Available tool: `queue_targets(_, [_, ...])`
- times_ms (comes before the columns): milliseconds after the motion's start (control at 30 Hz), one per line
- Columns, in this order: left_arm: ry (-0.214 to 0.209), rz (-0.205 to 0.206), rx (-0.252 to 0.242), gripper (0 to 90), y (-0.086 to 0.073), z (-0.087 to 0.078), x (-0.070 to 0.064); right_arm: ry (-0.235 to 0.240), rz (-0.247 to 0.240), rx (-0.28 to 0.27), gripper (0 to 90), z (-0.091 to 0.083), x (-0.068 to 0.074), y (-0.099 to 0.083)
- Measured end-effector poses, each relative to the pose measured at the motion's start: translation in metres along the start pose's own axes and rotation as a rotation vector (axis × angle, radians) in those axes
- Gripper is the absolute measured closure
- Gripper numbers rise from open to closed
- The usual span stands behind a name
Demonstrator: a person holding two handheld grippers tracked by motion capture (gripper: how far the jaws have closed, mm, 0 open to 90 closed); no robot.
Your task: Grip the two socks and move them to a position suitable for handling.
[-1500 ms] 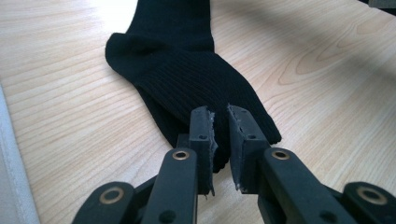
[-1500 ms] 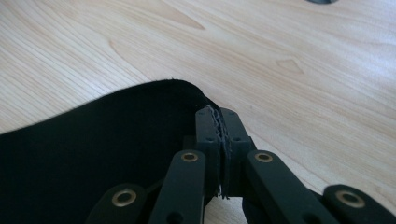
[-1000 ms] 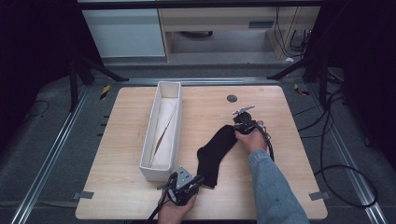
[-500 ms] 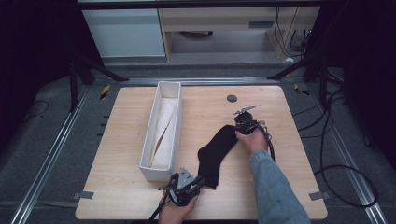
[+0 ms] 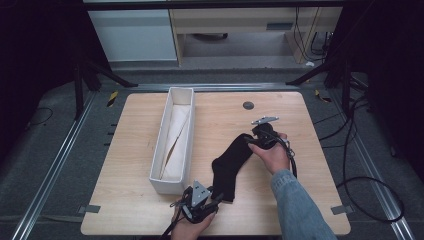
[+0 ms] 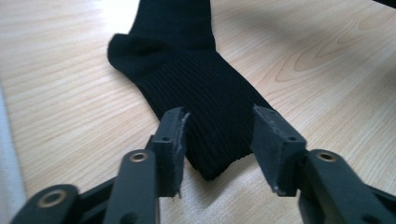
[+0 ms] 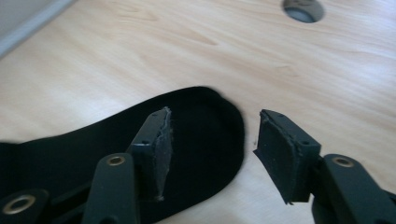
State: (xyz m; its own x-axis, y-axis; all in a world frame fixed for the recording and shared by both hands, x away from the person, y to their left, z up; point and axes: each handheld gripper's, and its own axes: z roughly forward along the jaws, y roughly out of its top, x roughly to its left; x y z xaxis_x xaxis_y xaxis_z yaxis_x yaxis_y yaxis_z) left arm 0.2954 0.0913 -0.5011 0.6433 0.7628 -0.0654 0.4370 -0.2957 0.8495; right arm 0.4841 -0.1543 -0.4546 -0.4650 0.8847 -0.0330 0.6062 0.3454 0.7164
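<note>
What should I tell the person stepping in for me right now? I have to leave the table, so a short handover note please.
Left claw: open, its jaws on either side of the cuff end of the black sock, not yet closed on it.
Right claw: open over the toe end of the sock, one jaw above the fabric and one off its edge, nothing gripped.
The sock lies flat on the wooden table, to the right of the white box, which holds a pale cloth.
Done: both claws lined up at the two ends of the sock.
Left: probably close both claws on the sock and lift it.
</note>
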Motion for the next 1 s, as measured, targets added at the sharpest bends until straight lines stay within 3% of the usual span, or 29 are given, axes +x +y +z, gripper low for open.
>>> queue_targets(233, [0.019,-0.014,-0.031,44.2,0.0,-0.008,-0.002,0.109,-0.033,-0.018,38.1,-0.014,0.039,-0.023])
queue_targets(400, [0.027,-0.006,-0.034,40.2,0.0,-0.01,-0.007,0.145,-0.05,-0.015,34.5,-0.012,0.06,-0.038])
queue_targets(567, [0.032,-0.011,-0.039,40.4,0.001,-0.011,-0.005,0.129,-0.074,-0.02,35.2,-0.009,0.079,-0.049])
queue_targets(733, [0.043,-0.012,-0.048,42.6,0.001,-0.013,-0.001,0.116,-0.094,-0.032,43.6,-0.009,0.096,-0.056])
queue_targets(800, [0.044,-0.015,-0.048,43.4,0.001,-0.014,-0.001,0.111,-0.117,-0.002,44.4,-0.006,0.099,-0.059])
queue_targets(900, [0.04,-0.015,-0.052,47.6,0.002,-0.016,0.001,0.123,-0.108,-0.005,44.8,-0.004,0.099,-0.062])
queue_targets(1000, [0.034,-0.015,-0.048,51.4,0.003,-0.016,0.002,0.136,-0.129,0.001,44.8,-0.008,0.096,-0.064])
